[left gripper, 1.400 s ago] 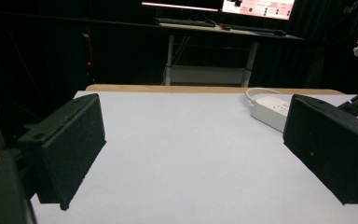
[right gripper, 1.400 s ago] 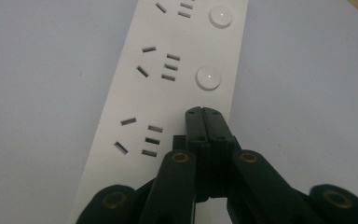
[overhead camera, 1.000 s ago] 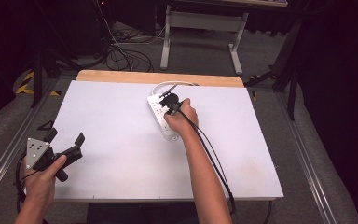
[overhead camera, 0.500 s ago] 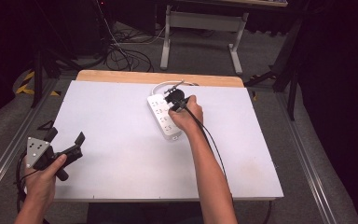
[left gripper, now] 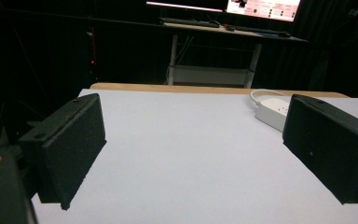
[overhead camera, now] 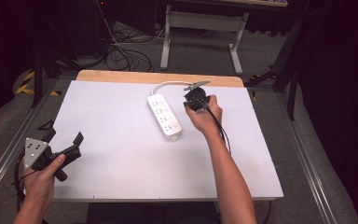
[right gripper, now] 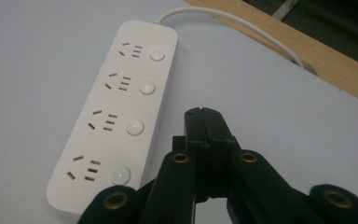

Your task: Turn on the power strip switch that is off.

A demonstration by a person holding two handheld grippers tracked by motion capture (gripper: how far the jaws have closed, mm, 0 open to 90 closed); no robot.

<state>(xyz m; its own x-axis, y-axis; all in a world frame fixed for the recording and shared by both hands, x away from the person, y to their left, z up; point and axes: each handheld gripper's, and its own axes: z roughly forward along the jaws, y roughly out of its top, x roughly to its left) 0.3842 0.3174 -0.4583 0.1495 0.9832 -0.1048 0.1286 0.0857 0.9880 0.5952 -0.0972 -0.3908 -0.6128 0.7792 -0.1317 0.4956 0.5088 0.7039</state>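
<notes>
While beside the power strip (right gripper: 116, 121), right gripper (right gripper: 204, 116) jaws pressed together, empty; left gripper (left gripper: 193, 154) wide open, empty.

Three cameras covered one white table (overhead camera: 121, 177).
Overhead looked forward and down; both gripper cameras sat low, sharing the power strip (right gripper: 116, 116) near its far edge.

A white worktop (overhead camera: 121, 140) with a wooden far edge carries a white power strip (overhead camera: 164, 116), lying near that far edge, its cable (overhead camera: 168, 84) curling along it.
</notes>
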